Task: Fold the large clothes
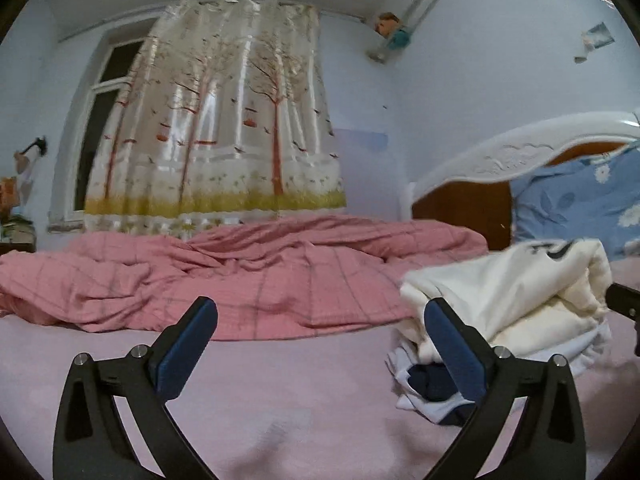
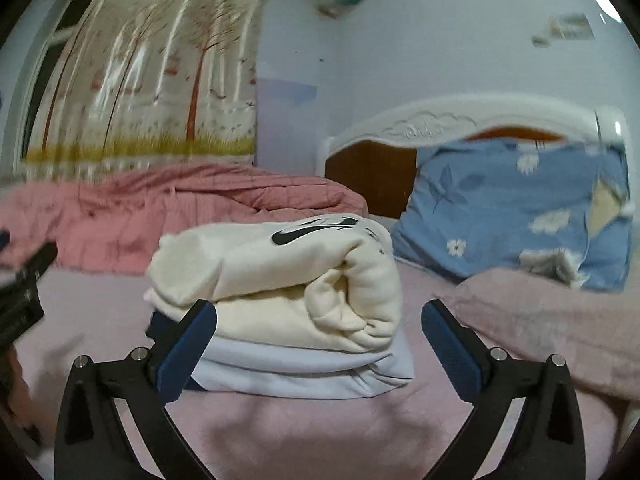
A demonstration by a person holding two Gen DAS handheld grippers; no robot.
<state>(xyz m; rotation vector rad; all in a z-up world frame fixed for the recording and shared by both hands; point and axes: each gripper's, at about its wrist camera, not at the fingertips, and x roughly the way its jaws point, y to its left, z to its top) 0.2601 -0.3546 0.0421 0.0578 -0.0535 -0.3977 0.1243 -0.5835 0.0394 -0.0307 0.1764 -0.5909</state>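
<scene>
both grippers wide open and empty, left gripper [image 1: 320, 320] level over bare bed [image 1: 280, 400], right gripper [image 2: 319, 322] level facing cream hoodie [image 2: 280, 276] stack

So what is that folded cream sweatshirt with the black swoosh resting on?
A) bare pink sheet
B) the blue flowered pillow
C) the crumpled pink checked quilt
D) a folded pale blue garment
D: in the right wrist view the folded cream sweatshirt sits stacked on a folded pale blue garment, apart from pillow and quilt.
</scene>
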